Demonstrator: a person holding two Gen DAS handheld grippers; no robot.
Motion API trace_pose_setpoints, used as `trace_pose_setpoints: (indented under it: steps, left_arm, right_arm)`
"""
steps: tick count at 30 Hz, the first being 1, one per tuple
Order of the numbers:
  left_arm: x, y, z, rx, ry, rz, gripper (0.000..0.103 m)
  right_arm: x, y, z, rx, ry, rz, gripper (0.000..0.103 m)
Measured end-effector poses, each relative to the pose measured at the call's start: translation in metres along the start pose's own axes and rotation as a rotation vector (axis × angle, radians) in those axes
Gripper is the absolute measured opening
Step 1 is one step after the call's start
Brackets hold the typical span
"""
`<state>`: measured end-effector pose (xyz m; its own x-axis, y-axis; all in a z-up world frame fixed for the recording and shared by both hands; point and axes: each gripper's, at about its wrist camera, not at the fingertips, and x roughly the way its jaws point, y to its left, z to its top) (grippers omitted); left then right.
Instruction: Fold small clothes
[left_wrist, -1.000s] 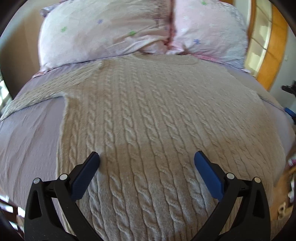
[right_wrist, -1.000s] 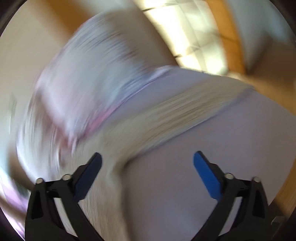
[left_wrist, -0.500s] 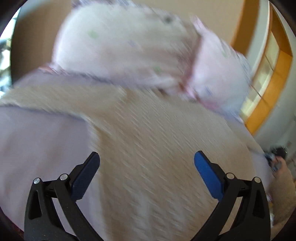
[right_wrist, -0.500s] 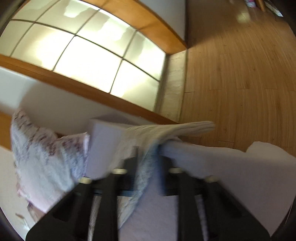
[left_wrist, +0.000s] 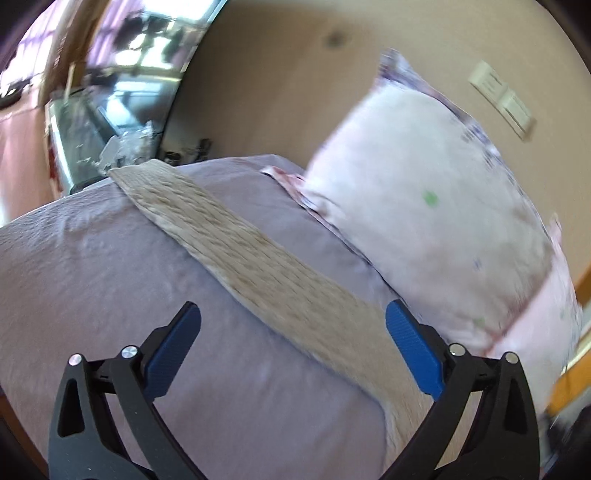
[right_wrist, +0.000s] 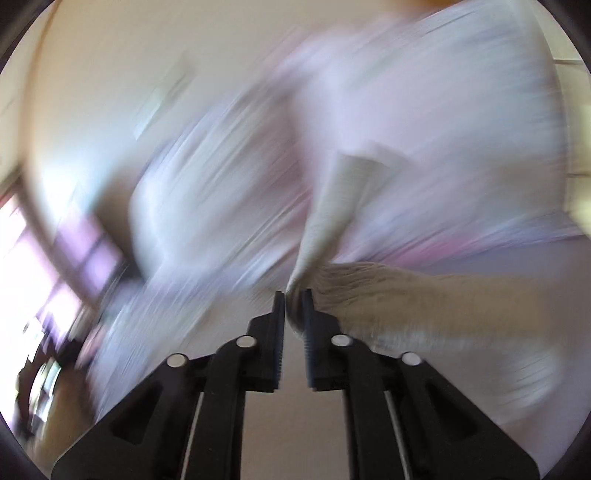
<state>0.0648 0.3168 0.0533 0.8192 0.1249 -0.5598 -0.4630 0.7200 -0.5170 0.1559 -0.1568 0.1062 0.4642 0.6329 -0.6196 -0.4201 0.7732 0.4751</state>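
Observation:
A beige cable-knit sweater lies on a lilac bed sheet (left_wrist: 92, 280). In the left wrist view its left sleeve (left_wrist: 258, 266) stretches diagonally from the far bed edge toward me. My left gripper (left_wrist: 291, 328) is open and empty, just above the sleeve's near end. In the blurred right wrist view my right gripper (right_wrist: 293, 295) is shut on the sweater's other sleeve (right_wrist: 332, 218), which stands lifted above the knit body (right_wrist: 424, 295).
Pink flowered pillows (left_wrist: 436, 221) lean against the beige wall at the bed's head. They also show in the right wrist view (right_wrist: 424, 129). A window and cluttered furniture (left_wrist: 110, 110) lie beyond the far bed edge. Wall switches (left_wrist: 502, 99) sit above the pillow.
My left gripper swung left from over the sweater's body to its left sleeve, staying open. My right gripper closed on the right sleeve and lifted it, swinging toward the pillows.

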Motion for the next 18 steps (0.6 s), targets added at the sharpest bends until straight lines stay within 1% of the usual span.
trace_pose_setpoints:
  steps: [1, 2, 3, 4, 5, 6, 7, 10, 11, 12, 13, 15, 16, 17, 18]
  left_arm:
    - [0.002, 0.010, 0.006, -0.028, 0.010, 0.000, 0.093]
    - [0.003, 0.017, 0.009, -0.047, 0.015, -0.001, 0.089]
    - [0.008, 0.026, 0.014, -0.074, 0.023, -0.005, 0.088]
    - [0.010, 0.033, 0.018, -0.096, 0.028, -0.007, 0.084]
    - [0.017, 0.042, 0.024, -0.127, 0.041, -0.001, 0.079]
    - [0.023, 0.051, 0.029, -0.159, 0.056, -0.002, 0.076]
    - [0.029, 0.060, 0.034, -0.196, 0.069, -0.006, 0.071]
    - [0.045, 0.085, 0.043, -0.312, 0.100, -0.010, 0.065]
    - [0.049, 0.090, 0.045, -0.337, 0.106, -0.012, 0.060]
    - [0.052, 0.097, 0.048, -0.363, 0.098, -0.024, 0.059]
    - [0.054, 0.102, 0.051, -0.378, 0.097, -0.023, 0.054]
    - [0.059, 0.109, 0.057, -0.404, 0.096, -0.029, 0.050]
    - [0.061, 0.114, 0.059, -0.426, 0.098, -0.031, 0.042]
    - [0.065, 0.121, 0.062, -0.458, 0.104, -0.028, 0.029]
    - [0.068, 0.127, 0.064, -0.485, 0.111, -0.019, 0.022]
  right_arm:
    - [0.009, 0.011, -0.007, -0.027, 0.023, 0.016, 0.054]
    - [0.014, 0.021, -0.014, -0.061, 0.024, 0.009, 0.060]
    - [0.013, 0.027, -0.019, -0.090, 0.009, -0.016, 0.067]
    - [0.008, 0.029, -0.023, -0.106, -0.013, -0.046, 0.072]
    - [0.001, 0.027, -0.025, -0.098, -0.030, -0.062, 0.075]
    - [-0.010, 0.019, -0.025, -0.076, -0.046, -0.069, 0.080]
    - [-0.025, 0.010, -0.027, -0.036, -0.068, -0.081, 0.083]
    - [-0.053, -0.016, -0.026, 0.040, -0.117, -0.135, 0.086]
    - [-0.065, -0.025, -0.029, 0.073, -0.139, -0.154, 0.087]
    - [-0.071, -0.034, -0.032, 0.096, -0.151, -0.164, 0.088]
    - [-0.081, -0.045, -0.034, 0.135, -0.170, -0.176, 0.089]
    - [-0.090, -0.059, -0.039, 0.185, -0.193, -0.188, 0.089]
    - [-0.097, -0.065, -0.044, 0.211, -0.207, -0.194, 0.089]
    - [-0.102, -0.071, -0.049, 0.232, -0.219, -0.198, 0.089]
    - [-0.105, -0.074, -0.052, 0.244, -0.226, -0.200, 0.089]
